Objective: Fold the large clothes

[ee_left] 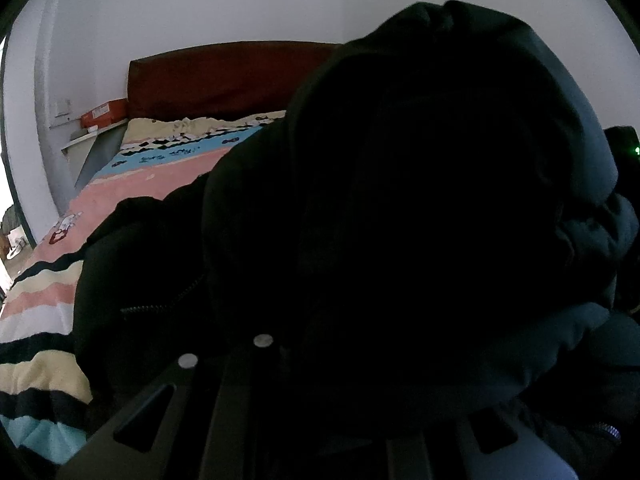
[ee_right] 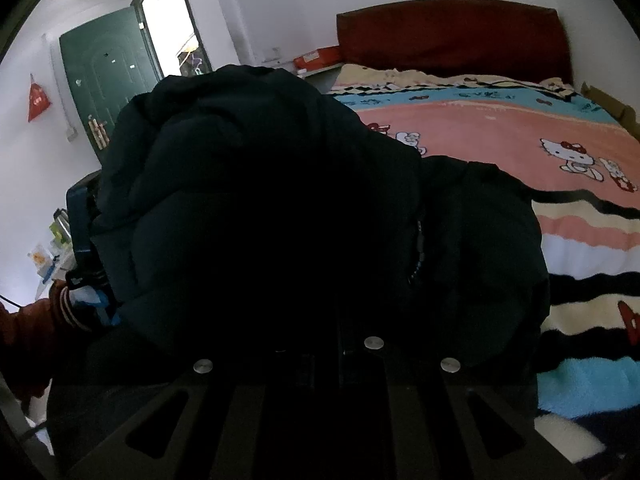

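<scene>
Black gripper bodies fill the lower edge of both wrist views, their fingertips buried under a bulky dark padded jacket [ee_left: 420,208] [ee_right: 280,200]. Both the left gripper [ee_left: 320,360] and the right gripper [ee_right: 320,344] have jaws pressed together, each apparently pinching a fold of jacket fabric, though the contact is hidden. Most of the jacket is bunched over the grippers; the rest lies on a striped cartoon-cat blanket [ee_right: 560,216] covering the bed, below a dark red headboard [ee_right: 452,36]. A green door [ee_right: 104,68] stands at left.
</scene>
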`<state>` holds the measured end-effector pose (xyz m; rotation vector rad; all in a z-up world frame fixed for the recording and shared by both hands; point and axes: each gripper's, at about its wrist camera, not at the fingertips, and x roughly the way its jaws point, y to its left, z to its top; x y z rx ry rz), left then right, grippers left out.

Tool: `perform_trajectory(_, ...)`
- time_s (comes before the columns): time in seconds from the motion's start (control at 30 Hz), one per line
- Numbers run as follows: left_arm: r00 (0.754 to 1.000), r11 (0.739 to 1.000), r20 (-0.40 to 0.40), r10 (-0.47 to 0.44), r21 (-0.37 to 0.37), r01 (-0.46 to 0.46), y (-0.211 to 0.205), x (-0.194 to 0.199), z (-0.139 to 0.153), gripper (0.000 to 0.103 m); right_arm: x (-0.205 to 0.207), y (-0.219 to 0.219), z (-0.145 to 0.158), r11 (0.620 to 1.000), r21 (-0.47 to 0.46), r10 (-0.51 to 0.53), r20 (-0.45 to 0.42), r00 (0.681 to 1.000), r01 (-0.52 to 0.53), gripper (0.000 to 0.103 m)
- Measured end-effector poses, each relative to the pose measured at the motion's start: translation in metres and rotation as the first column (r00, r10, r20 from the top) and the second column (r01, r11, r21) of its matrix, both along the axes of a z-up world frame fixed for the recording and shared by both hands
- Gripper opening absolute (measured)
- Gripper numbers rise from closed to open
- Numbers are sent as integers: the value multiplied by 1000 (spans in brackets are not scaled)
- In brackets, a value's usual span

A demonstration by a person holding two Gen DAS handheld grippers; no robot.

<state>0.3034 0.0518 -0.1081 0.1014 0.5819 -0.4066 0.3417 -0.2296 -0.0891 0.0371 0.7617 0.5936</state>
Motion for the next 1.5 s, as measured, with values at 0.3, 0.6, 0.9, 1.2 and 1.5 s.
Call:
perform_trajectory(0.3, 998, 994, -58, 8, 110, -2, -11, 8, 11, 14, 6, 10, -1, 994, -81, -81, -43, 996, 77, 9)
perform_trajectory(0.6, 996, 983, -94, 10, 184, 8, -11, -23, 29, 30, -16, 23, 15, 973, -195, -130, -38, 991, 120, 15)
perform_trajectory(0.9, 992, 980, -125, -13, 194, 37, -1, -59, 29, 58, -43, 13, 16, 969, -186, -177, -73, 982, 161, 39)
perform_trajectory(1.2, 994, 999, -107, 24, -23, -27, 31, -41, 100, 58, -57, 2, 59, 981, -144, -141, -43, 989, 133, 42)
perform_trajectory(1.5, 982, 985, -151, 112, -111, -130, 6, 77, 153, 58, 34, 47, 143, 990, -67, -121, 70, 990, 126, 59)
